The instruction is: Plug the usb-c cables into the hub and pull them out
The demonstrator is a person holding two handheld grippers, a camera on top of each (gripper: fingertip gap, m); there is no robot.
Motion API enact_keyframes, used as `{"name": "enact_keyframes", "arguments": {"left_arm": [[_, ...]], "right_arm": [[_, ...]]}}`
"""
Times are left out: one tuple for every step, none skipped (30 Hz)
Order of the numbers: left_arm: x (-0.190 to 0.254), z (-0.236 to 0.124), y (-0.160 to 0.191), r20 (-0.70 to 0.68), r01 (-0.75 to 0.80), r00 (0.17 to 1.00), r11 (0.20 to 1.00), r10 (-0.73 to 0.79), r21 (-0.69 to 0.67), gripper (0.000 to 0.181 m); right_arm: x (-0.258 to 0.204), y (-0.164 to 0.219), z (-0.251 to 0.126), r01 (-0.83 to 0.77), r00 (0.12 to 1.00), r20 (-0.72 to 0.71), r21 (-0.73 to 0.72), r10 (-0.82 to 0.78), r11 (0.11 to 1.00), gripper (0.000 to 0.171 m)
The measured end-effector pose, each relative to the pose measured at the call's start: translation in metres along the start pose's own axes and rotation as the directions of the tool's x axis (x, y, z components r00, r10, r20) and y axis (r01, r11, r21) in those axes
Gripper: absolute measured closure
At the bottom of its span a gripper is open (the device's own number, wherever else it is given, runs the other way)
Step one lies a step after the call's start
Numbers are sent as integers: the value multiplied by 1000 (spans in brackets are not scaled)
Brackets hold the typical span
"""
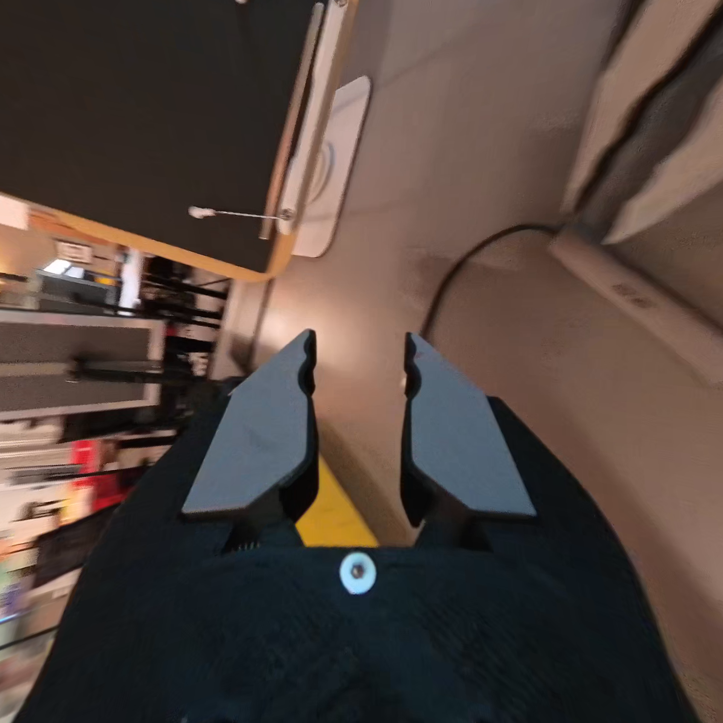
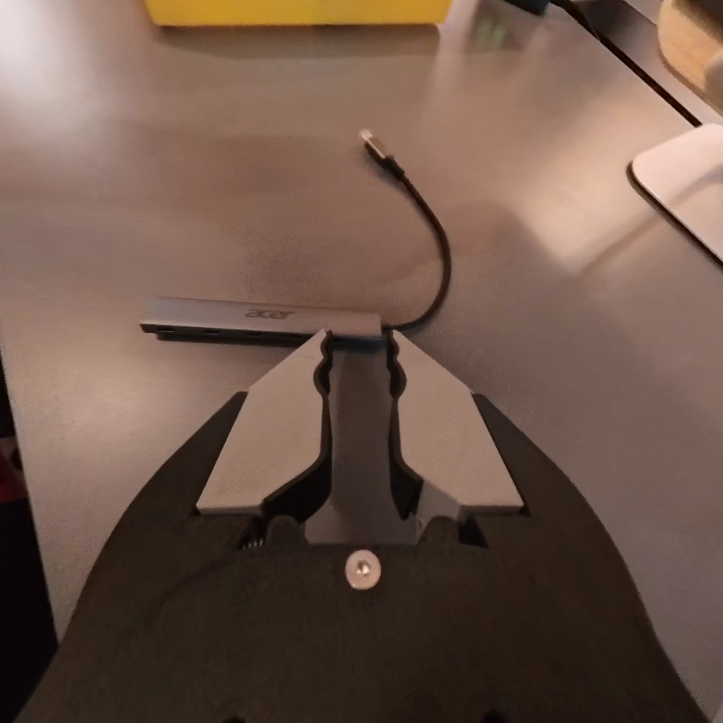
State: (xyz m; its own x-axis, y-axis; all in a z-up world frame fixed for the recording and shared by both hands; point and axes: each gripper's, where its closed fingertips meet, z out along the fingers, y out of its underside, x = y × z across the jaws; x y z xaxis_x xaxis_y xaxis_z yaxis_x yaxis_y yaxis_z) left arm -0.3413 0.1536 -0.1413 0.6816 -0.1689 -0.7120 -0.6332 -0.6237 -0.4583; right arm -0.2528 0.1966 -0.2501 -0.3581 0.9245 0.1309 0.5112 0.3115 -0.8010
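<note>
Close up, the right gripper (image 2: pixel 358 338) has its jaws partly apart with nothing between them, the tips hanging just in front of the near right end of the hub (image 2: pixel 258 315). That hub is a slim grey bar lying flat on the pale surface (image 2: pixel 156 195). From its right end a short black cable (image 2: pixel 440 250) loops away and ends in a metal plug (image 2: pixel 371 144) lying loose on the surface, well apart from the hub. A row of small ports runs along the hub's near edge; all look empty, though blur makes that uncertain.

The left gripper (image 1: pixel 360 360), seen in a tilted, blurred view, also has its jaws apart and empty, above the surface near a dark monitor (image 1: pixel 137 117) on a white stand (image 1: pixel 336 164). A yellow box (image 2: pixel 297 13) sits beyond the hub.

To do this step well, one gripper should probably steady the hub's body. Pinching the plug by its metal housing, not the cable, and keeping it level with its port seems wisest.
</note>
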Motion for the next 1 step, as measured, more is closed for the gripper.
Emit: {"name": "enact_keyframes", "arguments": {"left_arm": [[19, -6, 2, -53, 56, 997, 998, -55, 18, 140]], "right_arm": [[3, 2, 0, -10, 1000, -12, -10, 10, 1000, 145]]}}
